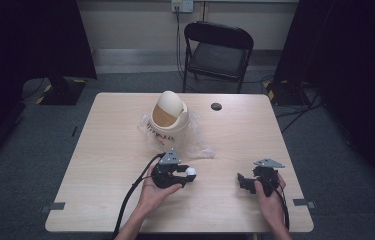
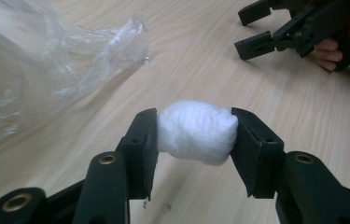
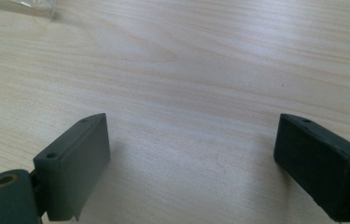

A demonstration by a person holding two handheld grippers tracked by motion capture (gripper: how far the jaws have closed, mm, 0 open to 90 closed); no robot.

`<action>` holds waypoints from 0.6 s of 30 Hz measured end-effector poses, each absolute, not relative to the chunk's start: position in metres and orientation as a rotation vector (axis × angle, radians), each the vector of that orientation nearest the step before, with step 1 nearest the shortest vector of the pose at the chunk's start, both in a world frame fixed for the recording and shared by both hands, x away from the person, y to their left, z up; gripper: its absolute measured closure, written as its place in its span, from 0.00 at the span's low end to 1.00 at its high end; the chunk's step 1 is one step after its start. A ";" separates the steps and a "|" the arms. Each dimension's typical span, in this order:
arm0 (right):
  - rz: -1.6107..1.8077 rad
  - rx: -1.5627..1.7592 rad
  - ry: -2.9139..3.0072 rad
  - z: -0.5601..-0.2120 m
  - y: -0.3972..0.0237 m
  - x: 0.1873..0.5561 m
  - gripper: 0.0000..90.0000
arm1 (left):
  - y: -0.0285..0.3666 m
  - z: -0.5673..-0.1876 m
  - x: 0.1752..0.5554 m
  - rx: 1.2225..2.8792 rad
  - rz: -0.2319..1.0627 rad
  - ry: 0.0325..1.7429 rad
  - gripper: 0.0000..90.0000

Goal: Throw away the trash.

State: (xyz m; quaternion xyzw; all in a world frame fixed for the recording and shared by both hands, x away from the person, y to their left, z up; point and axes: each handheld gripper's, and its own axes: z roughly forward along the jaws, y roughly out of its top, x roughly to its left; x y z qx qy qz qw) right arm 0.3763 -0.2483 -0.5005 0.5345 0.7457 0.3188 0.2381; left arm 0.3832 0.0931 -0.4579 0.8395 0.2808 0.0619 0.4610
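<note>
Left gripper [image 2: 196, 133] pinches a soft, feather-light cotton wad [image 2: 197, 132] across its middle, bin [image 1: 169, 119] at twelve o'clock; right gripper [image 3: 191, 158] gapes empty at three o'clock

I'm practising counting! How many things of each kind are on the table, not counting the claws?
Beige plastic swing-lid bin: 1
Crumpled clear plastic bag: 1
White fluffy cotton ball, pinched in the left claw: 1
Total: 3
</note>
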 end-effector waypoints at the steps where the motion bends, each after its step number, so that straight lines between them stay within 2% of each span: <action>1: 0.873 1.464 2.043 -0.500 -0.248 0.376 0.11 | 0.095 -0.457 0.384 2.066 0.160 0.686 0.59; 18: 0.873 1.463 2.043 -0.500 -0.248 0.376 0.11 | 0.119 -0.436 0.388 2.020 0.225 0.721 0.59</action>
